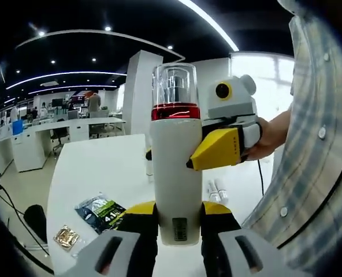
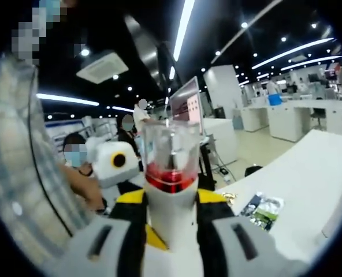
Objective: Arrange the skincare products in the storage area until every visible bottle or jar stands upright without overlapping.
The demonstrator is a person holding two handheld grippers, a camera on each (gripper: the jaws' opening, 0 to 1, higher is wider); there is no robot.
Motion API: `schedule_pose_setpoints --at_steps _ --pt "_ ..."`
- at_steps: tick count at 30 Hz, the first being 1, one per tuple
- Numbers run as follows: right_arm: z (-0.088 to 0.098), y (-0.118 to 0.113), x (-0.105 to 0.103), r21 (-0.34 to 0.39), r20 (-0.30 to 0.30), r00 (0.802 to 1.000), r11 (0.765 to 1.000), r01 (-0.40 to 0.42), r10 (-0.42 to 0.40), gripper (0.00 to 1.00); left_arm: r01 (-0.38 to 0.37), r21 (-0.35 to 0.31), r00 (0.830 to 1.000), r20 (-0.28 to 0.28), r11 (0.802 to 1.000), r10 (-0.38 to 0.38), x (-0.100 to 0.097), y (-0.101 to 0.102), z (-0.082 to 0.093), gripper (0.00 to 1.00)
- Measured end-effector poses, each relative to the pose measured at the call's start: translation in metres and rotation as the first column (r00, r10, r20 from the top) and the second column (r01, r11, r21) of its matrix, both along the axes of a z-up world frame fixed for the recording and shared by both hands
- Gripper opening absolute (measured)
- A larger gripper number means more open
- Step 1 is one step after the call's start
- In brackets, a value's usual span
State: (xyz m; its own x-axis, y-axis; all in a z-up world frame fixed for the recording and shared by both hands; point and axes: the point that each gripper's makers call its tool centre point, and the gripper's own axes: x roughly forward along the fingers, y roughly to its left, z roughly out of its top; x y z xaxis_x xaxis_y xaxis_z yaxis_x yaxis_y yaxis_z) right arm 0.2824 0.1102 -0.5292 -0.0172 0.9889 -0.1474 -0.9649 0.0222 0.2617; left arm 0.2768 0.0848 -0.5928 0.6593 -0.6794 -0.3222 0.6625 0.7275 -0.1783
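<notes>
Above table (image 1: 101, 167), both grippers, left (image 1: 179, 222) and right (image 2: 171, 222), clamped upright white bottle (image 1: 175, 173) with clear cap, red band.

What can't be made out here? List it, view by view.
- Left gripper view: the white pump bottle's base is hidden behind the left gripper; the small label near its foot is too small to read.
- Left gripper view: the dark sachet's print is too small to read.
- Right gripper view: the bottle's body is covered by the right gripper and blurred.
- Both views: the storage area is out of frame.
</notes>
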Motion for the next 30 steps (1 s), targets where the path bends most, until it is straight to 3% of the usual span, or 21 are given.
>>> schedule_pose_setpoints --at_steps 9,17,19,22,30 --pt "-0.004 -0.008 -0.004 -0.038 -0.003 1.000 0.999 -0.005 0.005 0.30 0.060 0.027 0.998 -0.005 0.998 -0.060 -0.004 -0.011 -0.004 0.26" --pt "-0.012 -0.014 0.003 -0.079 0.015 0.998 0.995 0.061 -0.060 0.28 0.027 0.038 1.000 -0.004 0.999 -0.027 0.002 -0.016 -0.012 0.29" --pt "-0.011 -0.019 0.012 -0.067 -0.023 0.994 0.992 0.106 -0.108 0.28 -0.004 0.009 1.000 -0.027 1.000 0.005 0.003 -0.014 -0.012 0.29" --pt "-0.011 -0.027 0.026 -0.060 -0.040 0.987 0.986 0.156 -0.158 0.28 -0.037 0.042 0.998 -0.053 0.998 0.039 0.002 -0.007 -0.022 0.36" --pt "-0.021 -0.064 0.077 -0.079 -0.015 0.952 0.949 0.305 -0.307 0.29 -0.094 0.038 0.990 -0.099 0.995 0.097 -0.006 0.011 -0.032 0.37"
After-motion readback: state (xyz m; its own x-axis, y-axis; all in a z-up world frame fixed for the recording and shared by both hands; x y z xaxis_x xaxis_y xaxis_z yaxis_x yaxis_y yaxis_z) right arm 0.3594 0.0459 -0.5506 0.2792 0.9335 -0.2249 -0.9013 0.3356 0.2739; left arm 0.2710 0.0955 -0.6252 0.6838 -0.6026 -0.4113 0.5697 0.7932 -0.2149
